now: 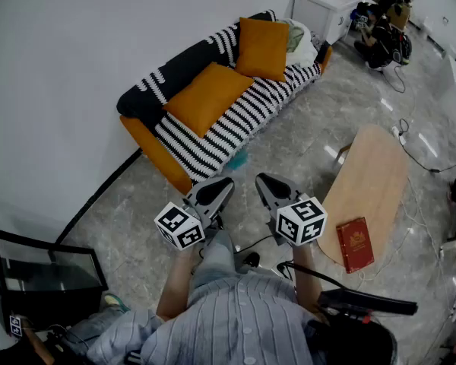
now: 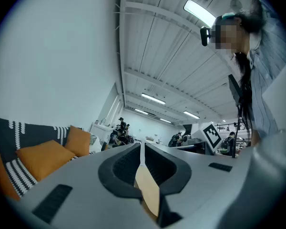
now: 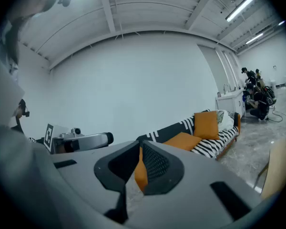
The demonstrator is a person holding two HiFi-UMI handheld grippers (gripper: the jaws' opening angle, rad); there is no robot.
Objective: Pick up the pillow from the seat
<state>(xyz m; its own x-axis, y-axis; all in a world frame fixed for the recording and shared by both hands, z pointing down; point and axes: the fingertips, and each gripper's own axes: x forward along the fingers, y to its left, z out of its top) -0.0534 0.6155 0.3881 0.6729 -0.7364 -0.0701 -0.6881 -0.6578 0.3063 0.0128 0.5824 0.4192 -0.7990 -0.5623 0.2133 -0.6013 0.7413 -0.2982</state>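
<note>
Pillow [image 1: 207,96] is lying on the sofa [image 1: 213,139], well ahead of the left gripper [image 1: 222,185] and right gripper [image 1: 266,182], both hanging clenched and empty.

Room is bright and even, lit from above by ceiling strip lights [image 2: 199,12]; shadows are soft. The glossy floor [image 1: 289,144] shows white glare spots. Both gripper views have strong fisheye bend w/ dark vignette at corners; foreground is slightly soft, bkgd is sharp enough
</note>
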